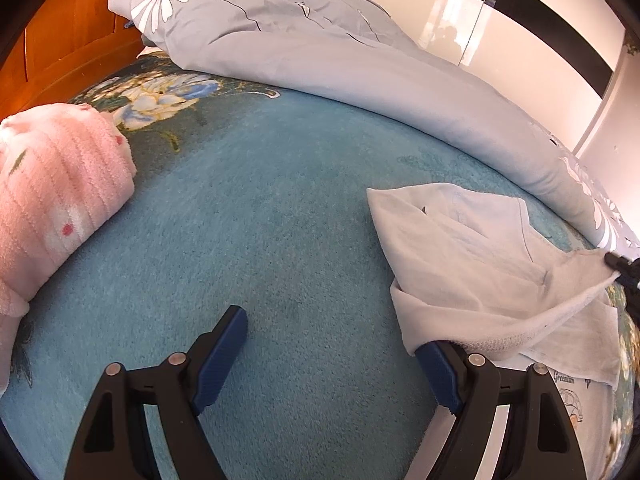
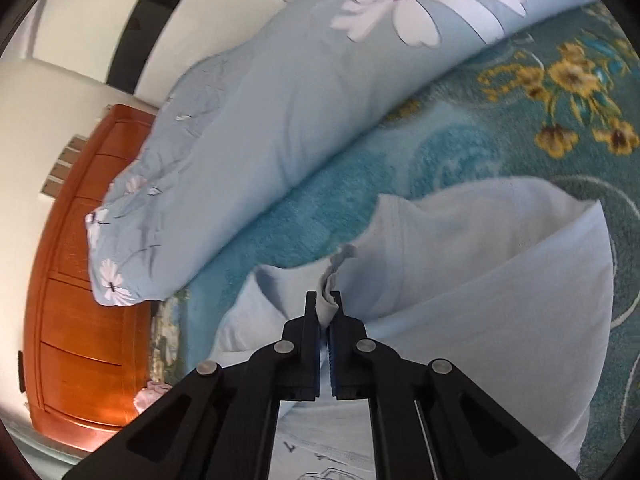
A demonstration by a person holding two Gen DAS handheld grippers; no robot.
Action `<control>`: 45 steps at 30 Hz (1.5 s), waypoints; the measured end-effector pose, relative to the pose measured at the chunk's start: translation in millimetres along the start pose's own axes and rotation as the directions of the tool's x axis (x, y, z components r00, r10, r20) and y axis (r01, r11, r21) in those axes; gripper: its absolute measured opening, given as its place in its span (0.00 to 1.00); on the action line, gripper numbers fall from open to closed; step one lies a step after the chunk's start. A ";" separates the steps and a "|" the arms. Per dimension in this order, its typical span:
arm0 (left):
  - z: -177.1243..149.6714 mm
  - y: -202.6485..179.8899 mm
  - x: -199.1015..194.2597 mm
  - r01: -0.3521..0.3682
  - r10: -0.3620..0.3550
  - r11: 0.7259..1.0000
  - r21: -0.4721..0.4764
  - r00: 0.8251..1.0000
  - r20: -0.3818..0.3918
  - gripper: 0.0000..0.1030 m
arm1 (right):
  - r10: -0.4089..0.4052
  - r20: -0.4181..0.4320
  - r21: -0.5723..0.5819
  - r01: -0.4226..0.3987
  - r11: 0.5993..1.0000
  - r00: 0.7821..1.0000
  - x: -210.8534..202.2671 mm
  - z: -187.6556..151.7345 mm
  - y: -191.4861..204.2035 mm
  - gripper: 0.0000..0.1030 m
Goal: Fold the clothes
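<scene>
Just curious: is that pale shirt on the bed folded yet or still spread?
Partly folded: the shirt lies doubled in loose layers, one edge pinched in the right gripper.

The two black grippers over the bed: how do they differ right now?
The left gripper stands wide open, while the right gripper is shut. The left one pinches nothing, though the pale blue shirt drapes over one finger; the right one clamps a bunched edge of that shirt. The left hovers over bare teal blanket; the right sits over the shirt. Both have black arms with blue pads.
</scene>
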State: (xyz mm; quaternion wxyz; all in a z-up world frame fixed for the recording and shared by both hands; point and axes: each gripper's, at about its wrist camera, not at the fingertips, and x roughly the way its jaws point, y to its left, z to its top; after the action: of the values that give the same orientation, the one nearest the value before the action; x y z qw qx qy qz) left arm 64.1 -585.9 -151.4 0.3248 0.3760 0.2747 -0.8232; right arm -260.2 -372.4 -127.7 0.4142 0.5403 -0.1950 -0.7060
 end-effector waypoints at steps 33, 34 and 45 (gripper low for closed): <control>-6.1 -27.0 -1.3 0.030 -0.016 0.983 0.183 0.997 -0.082 0.88 | -0.173 0.067 -0.090 0.178 0.980 0.983 -92.1 -75.9 -89.0 0.11; -6.5 -24.1 -8.5 0.050 -0.035 0.982 0.181 0.996 -0.086 0.88 | -0.188 0.072 -0.106 0.195 0.975 0.980 -97.8 -77.9 -83.9 0.13; -68.0 27.2 -114.2 0.268 -0.237 0.951 0.153 0.951 -0.197 0.88 | -0.215 -0.029 -0.210 0.205 0.956 0.976 -193.7 -196.8 -67.6 0.35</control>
State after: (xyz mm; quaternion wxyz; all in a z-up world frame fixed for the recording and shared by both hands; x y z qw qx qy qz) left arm 172.1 -518.4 -104.6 0.1560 0.4365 0.2738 -0.8427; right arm -89.5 -145.1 -127.1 0.3954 0.5303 -0.0517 -0.7482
